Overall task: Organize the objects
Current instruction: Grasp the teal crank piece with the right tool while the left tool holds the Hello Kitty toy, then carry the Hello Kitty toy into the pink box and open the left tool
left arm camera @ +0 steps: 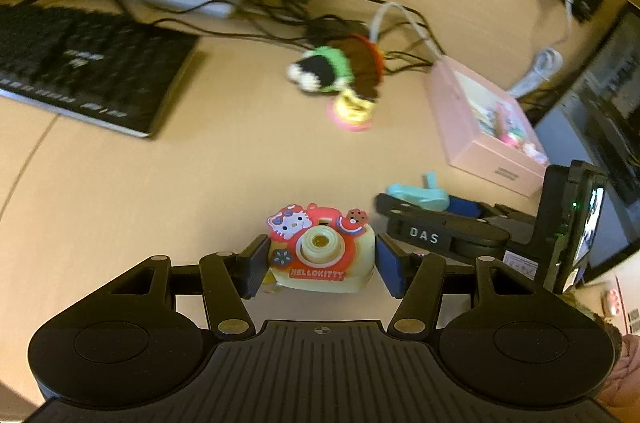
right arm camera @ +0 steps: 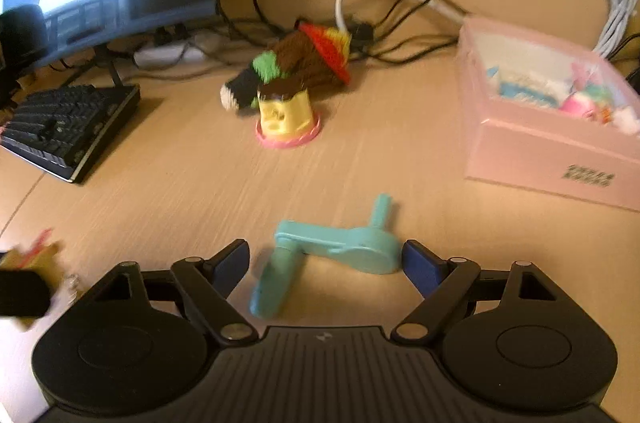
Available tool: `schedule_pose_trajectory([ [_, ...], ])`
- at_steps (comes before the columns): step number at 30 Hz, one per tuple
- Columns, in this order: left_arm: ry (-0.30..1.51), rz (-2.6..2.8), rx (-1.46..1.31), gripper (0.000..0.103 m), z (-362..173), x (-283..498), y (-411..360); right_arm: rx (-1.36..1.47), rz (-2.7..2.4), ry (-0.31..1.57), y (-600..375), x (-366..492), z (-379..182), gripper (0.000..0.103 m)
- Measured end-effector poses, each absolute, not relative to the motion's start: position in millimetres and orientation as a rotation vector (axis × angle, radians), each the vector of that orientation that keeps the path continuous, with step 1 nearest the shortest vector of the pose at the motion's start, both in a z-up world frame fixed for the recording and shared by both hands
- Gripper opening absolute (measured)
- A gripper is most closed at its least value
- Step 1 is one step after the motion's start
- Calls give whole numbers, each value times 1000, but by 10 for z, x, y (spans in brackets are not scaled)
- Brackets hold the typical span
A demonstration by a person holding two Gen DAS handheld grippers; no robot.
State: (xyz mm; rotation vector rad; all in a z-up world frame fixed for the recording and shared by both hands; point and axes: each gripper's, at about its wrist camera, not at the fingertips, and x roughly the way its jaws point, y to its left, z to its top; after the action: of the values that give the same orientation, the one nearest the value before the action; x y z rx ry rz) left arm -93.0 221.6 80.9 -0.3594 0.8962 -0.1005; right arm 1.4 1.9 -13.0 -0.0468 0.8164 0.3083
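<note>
Jaws of the left gripper [left arm camera: 320,265] clamp the toy camera [left arm camera: 320,249] near the pink box [left arm camera: 476,151], while the right gripper [right arm camera: 326,265] stands apart around the teal crank [right arm camera: 340,247] on the desk [right arm camera: 200,191]; off-centre closure risks pivoting it away.

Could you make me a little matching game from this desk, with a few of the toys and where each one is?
Things:
1. Hello Kitty toy camera
2. teal toy crank
3. yellow toy on a pink base
4. pink box

Places or states:
A. holds small colourful toys inside
B. between the fingers of the left tool
C. standing right in front of the knitted toy
D. lying on the desk between the open fingers of the right tool

Pairs: 1-B, 2-D, 3-C, 4-A
</note>
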Motion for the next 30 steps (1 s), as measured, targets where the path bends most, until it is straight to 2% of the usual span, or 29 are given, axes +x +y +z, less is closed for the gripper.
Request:
schedule_pose_trajectory([
  [1, 897, -89, -367, 62, 799, -941, 2255, -79, 305, 805, 72, 8, -140, 80],
  [2, 898, -84, -373, 62, 788, -945, 2275, -98, 310, 801, 104, 6, -145, 73],
  [11, 932, -214, -358, 62, 701, -806, 1958, -214, 401, 741, -176, -383, 3, 69],
  [19, 954, -401, -290, 62, 669, -588, 1294, -175, 243, 701, -1013, -645, 407, 69],
  [25, 880, -519, -223, 62, 935, -360, 768, -120, 120, 639, -1623, -878, 742, 69],
  [30, 706, -551, -146, 62, 1502, 51, 382, -100, 73, 589, -1930, -1032, 906, 69],
])
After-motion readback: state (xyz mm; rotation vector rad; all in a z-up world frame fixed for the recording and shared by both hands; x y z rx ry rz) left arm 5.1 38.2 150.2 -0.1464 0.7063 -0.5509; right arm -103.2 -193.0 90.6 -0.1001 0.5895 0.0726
